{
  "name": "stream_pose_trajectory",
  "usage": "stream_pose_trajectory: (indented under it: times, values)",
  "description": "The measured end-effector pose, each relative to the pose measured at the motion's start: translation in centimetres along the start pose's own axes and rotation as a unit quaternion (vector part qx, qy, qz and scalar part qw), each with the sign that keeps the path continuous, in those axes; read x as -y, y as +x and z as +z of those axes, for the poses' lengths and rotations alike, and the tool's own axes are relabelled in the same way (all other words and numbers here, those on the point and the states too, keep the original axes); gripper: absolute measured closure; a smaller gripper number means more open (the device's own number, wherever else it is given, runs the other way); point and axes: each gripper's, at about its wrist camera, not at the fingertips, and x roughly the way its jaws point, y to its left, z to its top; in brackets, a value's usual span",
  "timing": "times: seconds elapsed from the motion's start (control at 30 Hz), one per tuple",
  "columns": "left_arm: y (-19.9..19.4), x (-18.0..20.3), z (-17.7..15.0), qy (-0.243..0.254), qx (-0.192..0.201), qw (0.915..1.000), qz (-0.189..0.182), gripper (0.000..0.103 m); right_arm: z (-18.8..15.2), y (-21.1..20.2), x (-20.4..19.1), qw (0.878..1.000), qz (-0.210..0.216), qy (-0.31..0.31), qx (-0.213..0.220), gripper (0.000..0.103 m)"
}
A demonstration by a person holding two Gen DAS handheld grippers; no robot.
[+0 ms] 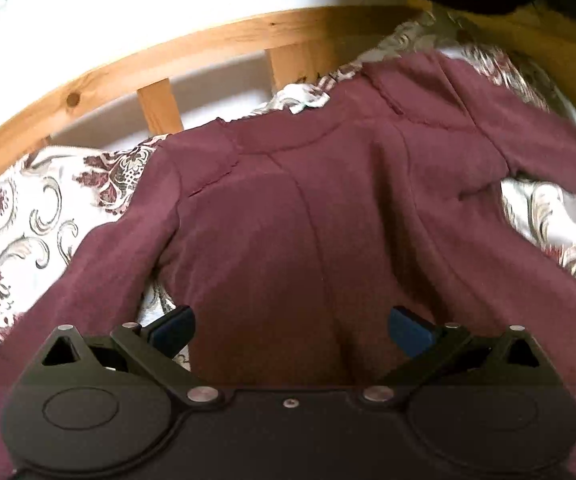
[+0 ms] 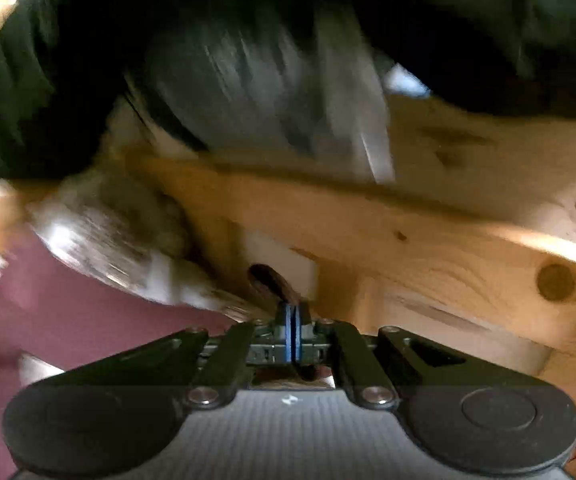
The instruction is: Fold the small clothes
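Observation:
A maroon long-sleeved top (image 1: 312, 208) lies spread on a floral bedspread (image 1: 20, 216), sleeves out to both sides. My left gripper (image 1: 292, 330) is open, its blue-padded fingers (image 1: 408, 330) hovering just above the garment's lower body. In the right wrist view, which is motion-blurred, my right gripper (image 2: 293, 320) is shut on a pinch of the maroon fabric (image 2: 268, 280), near the wooden bed rail. More of the top shows at the left (image 2: 48, 312).
A wooden bed frame (image 1: 168, 60) with slats curves behind the garment, also close ahead in the right wrist view (image 2: 428, 248). Dark clothing (image 2: 248, 40) hangs above the rail. A white wall (image 1: 128, 12) lies beyond.

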Motion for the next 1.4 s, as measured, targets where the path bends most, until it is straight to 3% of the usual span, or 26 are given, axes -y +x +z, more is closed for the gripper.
stream_pose_trajectory:
  times: [0.17,0.3,0.4,0.63,0.77,0.83,0.97,1.07,1.1,1.13,1.2,1.3,1.4]
  values:
    - [0.3,-1.0,0.5,-0.063,0.023,0.9977,-0.011,0.001,4.9,-4.7,-1.3,0.984,0.151,0.092,0.019,0.101]
    - [0.1,-2.2,0.2,-0.125,0.036,0.9909,-0.035,0.001,8.0,-7.3,-4.8,0.965,0.243,0.091,0.037,0.101]
    - [-0.2,-3.4,-0.4,-0.152,0.042,0.9866,-0.04,0.001,8.5,-7.8,-8.1,0.944,0.318,0.089,0.024,0.101]
    - [-2.1,-7.6,-2.0,-0.196,0.061,0.9786,0.012,0.001,5.1,-6.8,-17.2,0.877,0.468,0.099,-0.055,0.101]
    - [-2.9,-10.9,-3.2,-0.239,0.062,0.9674,0.057,0.001,1.6,-5.2,-21.8,0.844,0.516,0.087,-0.117,0.101]
    - [-3.2,-12.4,-3.7,-0.259,0.057,0.9616,0.071,0.001,-0.7,-4.9,-23.9,0.835,0.526,0.064,-0.148,0.101]
    - [-3.3,-14.2,-4.6,-0.278,0.049,0.9538,0.101,0.001,-5.1,-5.2,-26.4,0.829,0.525,0.005,-0.19,0.101]
    - [-3.4,-14.8,-4.7,-0.28,0.053,0.9518,0.114,0.001,-7.9,-6.1,-27.5,0.823,0.522,-0.042,-0.221,0.093]
    - [-3.4,-14.8,-4.7,-0.276,0.054,0.9524,0.117,0.001,-8.8,-6.5,-27.3,0.819,0.524,-0.053,-0.229,0.078]
    - [-3.4,-14.7,-4.7,-0.272,0.054,0.9535,0.118,0.001,-9.4,-6.7,-27.0,0.814,0.527,-0.065,-0.235,0.053]
    - [-3.3,-14.4,-4.6,-0.261,0.056,0.9569,0.113,0.001,-9.7,-7.0,-25.7,0.814,0.527,-0.082,-0.232,0.036]
    - [-3.4,-13.7,-4.5,-0.251,0.072,0.9604,0.098,0.001,-9.4,-6.5,-23.1,0.831,0.505,-0.101,-0.212,0.025]
    - [-3.3,-12.4,-4.5,-0.234,0.082,0.9669,0.061,0.001,-8.6,-4.2,-19.7,0.879,0.433,-0.097,-0.176,0.018]
